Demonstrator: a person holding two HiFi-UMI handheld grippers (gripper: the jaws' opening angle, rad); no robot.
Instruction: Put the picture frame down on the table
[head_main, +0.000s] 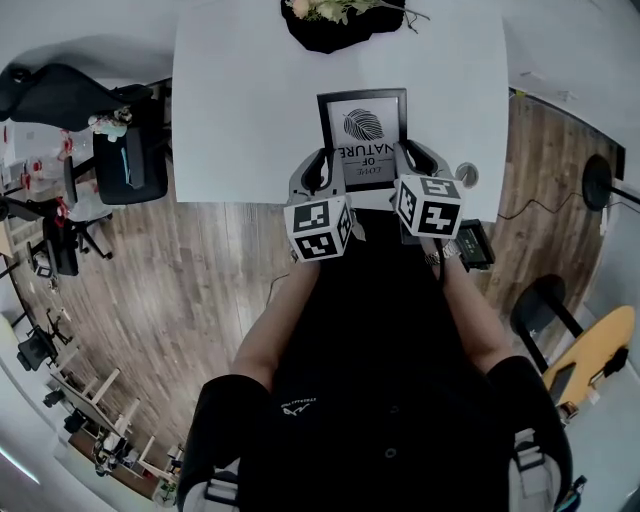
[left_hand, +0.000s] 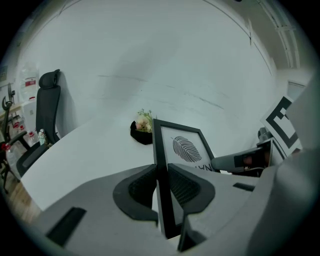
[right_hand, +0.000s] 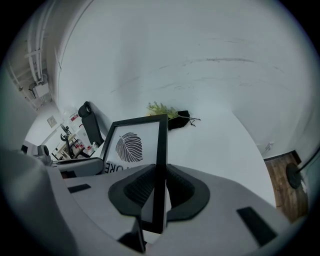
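- Gripping the picture frame (head_main: 363, 135) by its left edge: left gripper (head_main: 322, 168), jaws clenched on the black moulding, which runs between the ribbed pads (left_hand: 142, 187) in the left gripper view.
- Right gripper (head_main: 414, 165): jaws likewise clamped on the frame's right edge. In the right gripper view the moulding stands edge-on between the two dark pads (right_hand: 180, 189).
- Picture frame, further: black rectangular border, white print with a dark leaf and lettering beneath. From the head view the lettering reads upside down.
- Position of frame: over the near part of the white table (head_main: 240, 100), between the two grippers and well short of the far edge. Whether its underside touches the tabletop cannot be told.
- Marker cubes (head_main: 320, 228): one on each gripper, black-and-white squares, at the table's near edge.
- Flower arrangement (head_main: 335, 15): pale blooms and greenery in a black bowl at the far side of the table, well apart from the frame.
- Office chair (head_main: 130, 160): black, beside the table's left edge.
- Wooden floor (head_main: 200, 270): plank pattern, around the table.
- Person: black top (head_main: 380, 380), forearms reaching to both grippers.
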